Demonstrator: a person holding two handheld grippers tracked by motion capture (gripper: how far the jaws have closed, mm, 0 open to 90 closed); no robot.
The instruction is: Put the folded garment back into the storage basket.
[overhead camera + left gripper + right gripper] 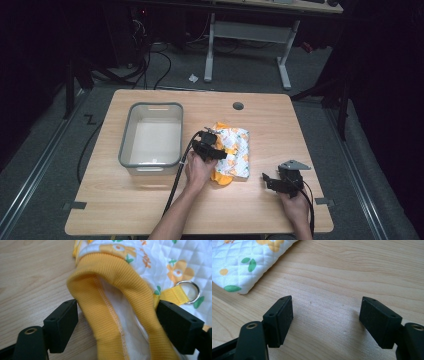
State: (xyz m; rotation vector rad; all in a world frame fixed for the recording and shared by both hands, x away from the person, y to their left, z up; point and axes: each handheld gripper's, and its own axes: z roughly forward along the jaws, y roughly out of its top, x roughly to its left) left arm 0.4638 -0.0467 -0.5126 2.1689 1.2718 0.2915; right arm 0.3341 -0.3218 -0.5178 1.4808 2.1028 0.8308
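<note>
While the quilted garment lies folded on the wooden counter just right of the grey plastic bin, the left gripper straddles its yellow ribbed cuff, fingers wide on either side of the knit and not yet closed on it. From its look, the piece should handle as light, soft and floppy: white diamond-stitched padding printed with orange flowers and green leaves, edged in stretchy ribbing with a raised seam, so it will likely sag and unfold when lifted. That doubled cuff seems the best place to take hold, thick enough to pinch and unlikely to slip; the smooth quilted face would probably bunch. A yellow webbing loop carries a metal ring just beside the cuff, the only hard part, and best kept clear of the pads. Well apart to the right, the right gripper hovers low over bare wood, fingers spread wide and holding nothing, the garment's rounded corner near its left
</note>
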